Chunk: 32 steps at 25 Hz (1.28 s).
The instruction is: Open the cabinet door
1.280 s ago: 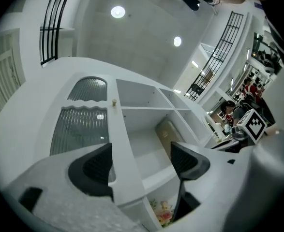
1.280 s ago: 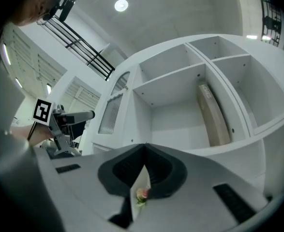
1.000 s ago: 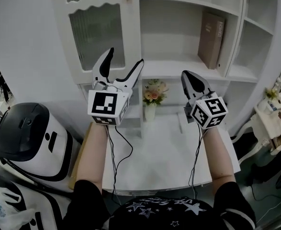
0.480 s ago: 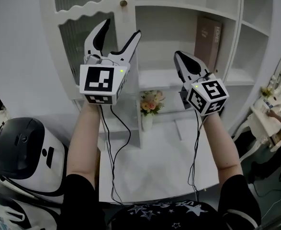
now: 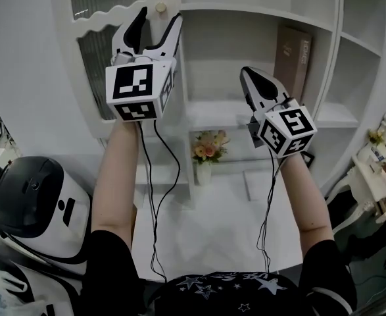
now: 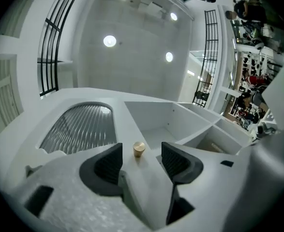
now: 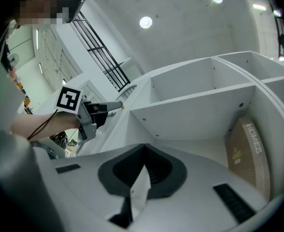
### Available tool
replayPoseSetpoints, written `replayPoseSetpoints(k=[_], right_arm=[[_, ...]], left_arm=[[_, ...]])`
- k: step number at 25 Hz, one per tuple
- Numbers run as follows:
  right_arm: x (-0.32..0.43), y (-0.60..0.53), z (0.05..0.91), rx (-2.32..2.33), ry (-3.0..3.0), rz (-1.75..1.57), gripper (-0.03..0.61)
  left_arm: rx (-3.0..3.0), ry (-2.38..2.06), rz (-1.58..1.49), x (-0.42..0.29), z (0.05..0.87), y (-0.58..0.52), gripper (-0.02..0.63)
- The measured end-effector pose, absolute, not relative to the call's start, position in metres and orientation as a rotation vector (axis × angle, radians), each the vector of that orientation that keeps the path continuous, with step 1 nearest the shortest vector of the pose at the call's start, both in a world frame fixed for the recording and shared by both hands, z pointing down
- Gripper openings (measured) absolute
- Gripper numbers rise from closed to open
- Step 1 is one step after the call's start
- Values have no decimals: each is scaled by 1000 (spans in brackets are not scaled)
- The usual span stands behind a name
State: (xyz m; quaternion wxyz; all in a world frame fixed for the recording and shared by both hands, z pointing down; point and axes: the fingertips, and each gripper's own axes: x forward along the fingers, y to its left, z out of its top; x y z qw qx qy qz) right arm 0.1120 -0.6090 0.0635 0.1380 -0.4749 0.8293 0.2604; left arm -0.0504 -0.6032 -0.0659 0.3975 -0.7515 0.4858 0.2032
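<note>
The white cabinet door [image 5: 173,91] has a ribbed glass panel [image 5: 95,51] and a small round brass knob [image 5: 160,8]. My left gripper [image 5: 158,20] is raised to the knob, with one finger on each side of it. In the left gripper view the knob [image 6: 139,149] stands between the dark pads [image 6: 109,163] with a gap on each side, and the jaws are closing. My right gripper [image 5: 252,78] hangs shut and empty in front of the open shelves; its jaws meet in the right gripper view [image 7: 144,170].
A brown book [image 5: 300,51] leans in the open shelf at the right. A vase of flowers [image 5: 208,151] stands at the back of the white tabletop [image 5: 219,229]. A white and black rounded machine [image 5: 35,196] sits at the lower left.
Both grippers have risen. The left one climbed along the door to the knob and its jaws have narrowed around it. The right one stayed shut.
</note>
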Motion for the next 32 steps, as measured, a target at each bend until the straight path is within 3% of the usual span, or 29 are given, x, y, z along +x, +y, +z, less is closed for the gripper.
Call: replayPoseSetpoints(k=[11,17,20,32], right_arm=[[122,-623,53,-1286,2404,744,6],[128,-627,63,-1278,2414,692,6],[130,-628,70,-1280,2421,670,6],[150,-614,72,-1228,2440,626,6]], left_arm=[[-1901,1325,595,-57,-84,-619,170],[-1823,1393,568,-56,-86,-619,152],[-1820,1410,562,-51,-85,-620,106],[-1886,1475,575,-56,-84,-614,92]])
